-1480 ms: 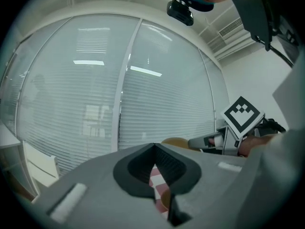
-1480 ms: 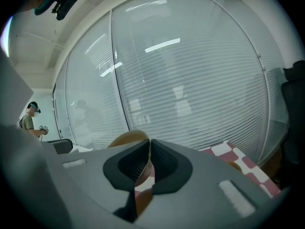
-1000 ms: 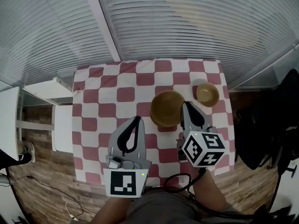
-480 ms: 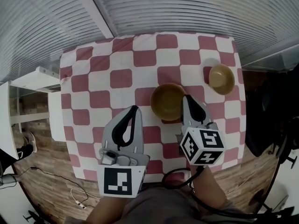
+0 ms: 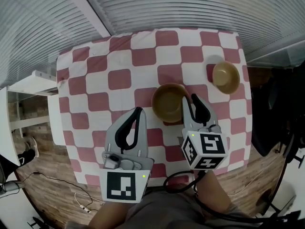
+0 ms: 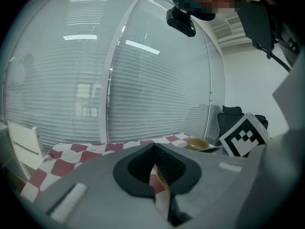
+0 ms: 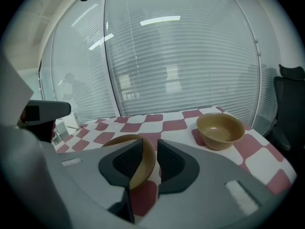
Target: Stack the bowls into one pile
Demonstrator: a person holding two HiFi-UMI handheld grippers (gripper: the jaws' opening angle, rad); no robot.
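A large tan bowl (image 5: 168, 102) stands near the middle of the red-and-white checked table (image 5: 119, 56). A smaller tan bowl (image 5: 226, 77) sits apart from it at the right edge. My right gripper (image 5: 194, 101) is open, its jaws astride the large bowl's right rim. In the right gripper view that rim (image 7: 143, 171) shows in the narrow gap of the right gripper (image 7: 150, 144), with the small bowl (image 7: 220, 130) beyond to the right. My left gripper (image 5: 137, 111) hovers left of the large bowl, shut and holding nothing. The left gripper (image 6: 155, 149) blocks most of its own view.
Slatted blinds (image 5: 190, 4) run along the table's far side. A white shelf (image 5: 33, 85) stands off the left edge and a black chair (image 5: 281, 123) off the right. Wooden floor with a cable (image 5: 81, 202) lies below the near edge.
My right gripper's jaws have parted and now sit either side of the large bowl's rim; before they were together. The left gripper has barely moved.
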